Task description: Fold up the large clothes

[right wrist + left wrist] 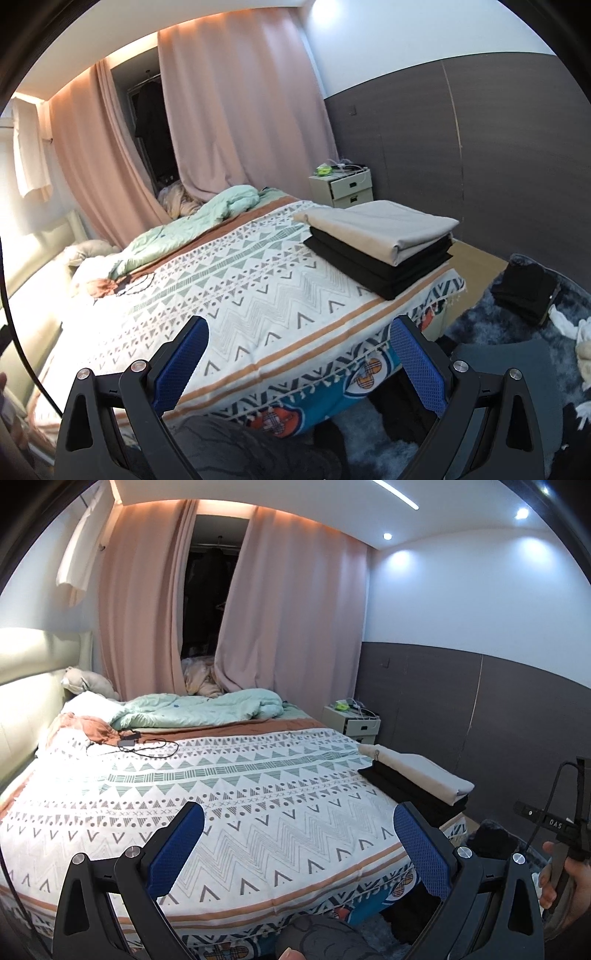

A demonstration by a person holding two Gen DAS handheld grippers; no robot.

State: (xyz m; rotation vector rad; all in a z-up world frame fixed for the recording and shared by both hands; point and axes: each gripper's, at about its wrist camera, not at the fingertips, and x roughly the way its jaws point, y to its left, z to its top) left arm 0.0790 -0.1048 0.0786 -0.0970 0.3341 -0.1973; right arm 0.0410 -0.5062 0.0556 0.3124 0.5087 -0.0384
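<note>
Both the left gripper (299, 843) and right gripper (299, 356) hang spread and empty over the patterned bedspread (236, 797); 3 folded garments (380, 245) sit stacked at its far corner. Next piece: spread it flat mid-bed, pinch 2 corners evenly

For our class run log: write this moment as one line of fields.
left gripper: open, empty | right gripper: open, empty | folded stack: grey on black, at bed corner | next: likely fetch another garment
</note>
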